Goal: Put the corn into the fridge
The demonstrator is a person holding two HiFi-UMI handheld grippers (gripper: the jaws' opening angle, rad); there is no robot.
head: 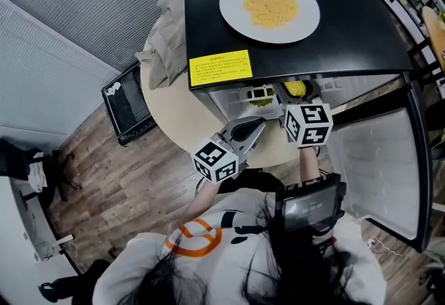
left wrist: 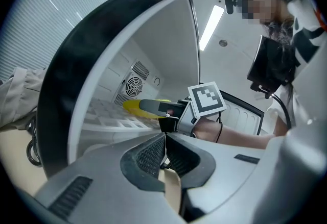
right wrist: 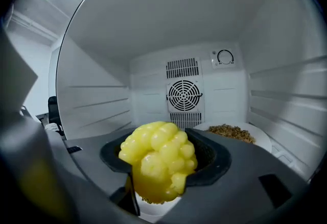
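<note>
Right hand-held gripper (right wrist: 166,160): pinching corn cob (right wrist: 156,150) inside open fridge (right wrist: 153,24). Left hand-held gripper (left wrist: 165,152): pressed together, empty, at fridge's front edge.

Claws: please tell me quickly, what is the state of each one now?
Left claw: closed, nothing between its jaws.
Right claw: closed on the corn, inside the fridge.
</note>
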